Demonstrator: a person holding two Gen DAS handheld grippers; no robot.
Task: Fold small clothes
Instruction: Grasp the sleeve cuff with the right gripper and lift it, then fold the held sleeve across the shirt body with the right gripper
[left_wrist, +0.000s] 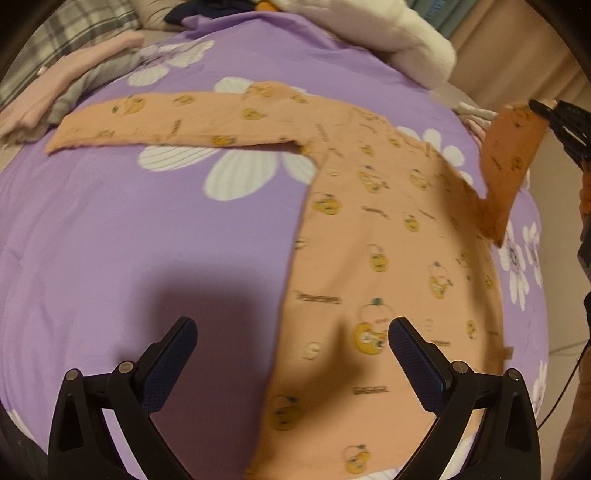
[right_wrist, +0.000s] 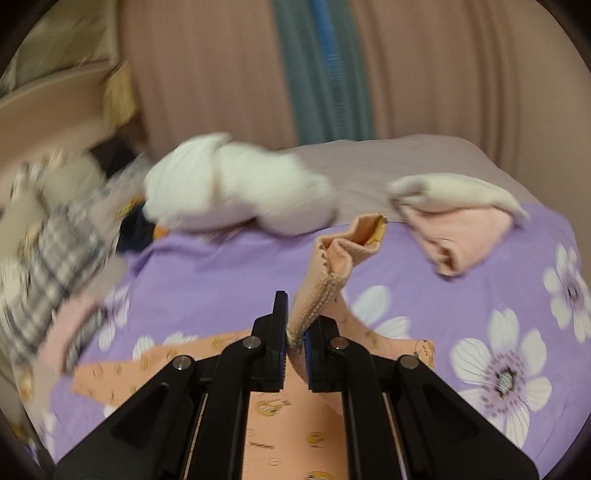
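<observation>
Left wrist view
- Shirt: a small orange long-sleeved shirt with a yellow cartoon print lies flat on the purple flowered bedspread, its body running from bottom centre up toward the upper right of the frame.
- Long axis: one sleeve stretches flat out to the upper left; the other sleeve stands lifted at the right edge.
- Left tongs: spread wide, nothing between them, hanging over the shirt's lower left edge.
- Right tongs: at the far right edge, pinching the cuff of the raised sleeve.
- Nearer hand: the right one has the sleeve; I'd judge the fold goes inward, toward frame left, across the body.

Right wrist view
- Right tongs: pressed together on the ribbed cuff, which sticks up above the tips.
- Shirt: below the tongs, bottom centre, its flat sleeve reaching lower left.
- Shown only here: a folded pink garment at the upper right, a white plush bundle behind, and how tightly the cuff is caught.
- Shown only in the other view: the whole shirt outline and the empty left tongs.
</observation>
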